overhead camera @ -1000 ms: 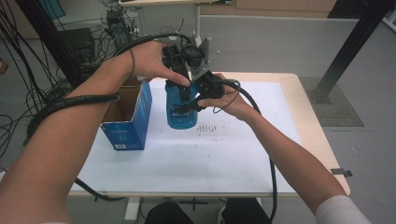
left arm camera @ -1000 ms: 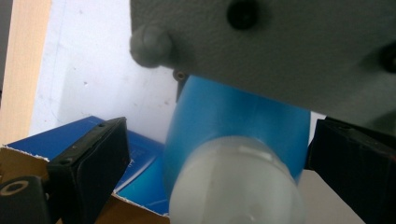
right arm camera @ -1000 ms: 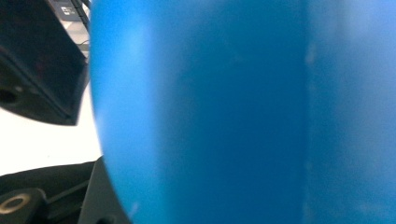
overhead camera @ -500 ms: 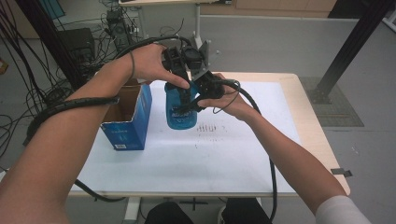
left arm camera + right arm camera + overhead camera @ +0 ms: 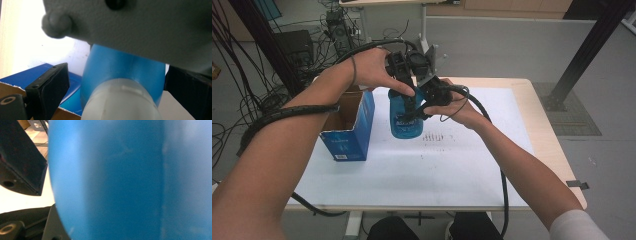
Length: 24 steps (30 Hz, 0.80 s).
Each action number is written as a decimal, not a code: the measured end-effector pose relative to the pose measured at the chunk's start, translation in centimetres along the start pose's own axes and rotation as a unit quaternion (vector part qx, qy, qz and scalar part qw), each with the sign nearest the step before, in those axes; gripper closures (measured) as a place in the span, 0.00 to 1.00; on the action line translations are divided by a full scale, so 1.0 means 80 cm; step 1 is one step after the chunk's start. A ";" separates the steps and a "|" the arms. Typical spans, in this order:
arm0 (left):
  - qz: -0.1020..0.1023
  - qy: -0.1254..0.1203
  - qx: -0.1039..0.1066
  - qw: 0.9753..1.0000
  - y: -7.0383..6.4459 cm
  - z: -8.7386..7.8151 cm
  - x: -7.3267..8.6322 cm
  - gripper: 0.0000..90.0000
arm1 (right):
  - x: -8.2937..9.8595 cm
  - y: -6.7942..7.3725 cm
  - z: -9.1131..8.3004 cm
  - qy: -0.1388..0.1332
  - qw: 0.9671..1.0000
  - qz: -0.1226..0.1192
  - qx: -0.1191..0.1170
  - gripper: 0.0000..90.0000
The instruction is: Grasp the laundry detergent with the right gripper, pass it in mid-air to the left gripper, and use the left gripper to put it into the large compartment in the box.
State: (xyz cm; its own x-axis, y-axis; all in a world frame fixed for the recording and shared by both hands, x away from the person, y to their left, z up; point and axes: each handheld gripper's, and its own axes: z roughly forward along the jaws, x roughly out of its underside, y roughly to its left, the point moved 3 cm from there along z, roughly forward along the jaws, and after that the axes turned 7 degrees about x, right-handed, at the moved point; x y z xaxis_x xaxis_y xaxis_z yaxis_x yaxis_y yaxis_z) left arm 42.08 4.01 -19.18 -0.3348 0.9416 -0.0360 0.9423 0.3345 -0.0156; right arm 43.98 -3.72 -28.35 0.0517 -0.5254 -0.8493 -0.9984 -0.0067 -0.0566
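A blue bottle [image 5: 404, 120] with a whitish cap is held upright over the white-covered table [image 5: 462, 170]. My right gripper [image 5: 418, 106] is shut on the bottle's body from the right; in the right gripper view the blue wall [image 5: 130, 180] presses close beside one black finger [image 5: 22, 162]. My left gripper [image 5: 404, 75] comes down from above onto the bottle's top. In the left gripper view its jaws stand open on either side of the cap [image 5: 120, 100], with a gap at the left finger [image 5: 47, 92]. The right gripper's grey plate [image 5: 140, 27] crosses above.
An open blue cardboard box [image 5: 348, 125] stands just left of the bottle, its rim near my left jaw [image 5: 30, 77]. Thick black cables trail from both grippers along the forearms. Faint pen marks [image 5: 437, 136] lie on the sheet right of the bottle.
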 end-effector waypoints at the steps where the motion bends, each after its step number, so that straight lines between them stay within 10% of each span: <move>1: 0.001 0.001 0.001 1.000 0.000 -0.001 0.000 0.06 | 0.000 0.000 0.000 0.000 1.000 0.000 0.000 0.48; 24: 0.003 0.001 0.003 1.000 -0.002 0.001 0.003 0.07 | -0.001 0.002 -0.001 0.001 1.000 -0.003 0.000 0.48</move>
State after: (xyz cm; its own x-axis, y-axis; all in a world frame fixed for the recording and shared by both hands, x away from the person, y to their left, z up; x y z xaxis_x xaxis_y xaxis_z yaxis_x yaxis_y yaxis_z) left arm 41.81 4.19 -19.25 -0.3288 0.9438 -0.0337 0.9443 0.3283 -0.0211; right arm 43.80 -3.74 -28.23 0.0579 -0.5274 -0.8476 -0.9981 -0.0108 -0.0614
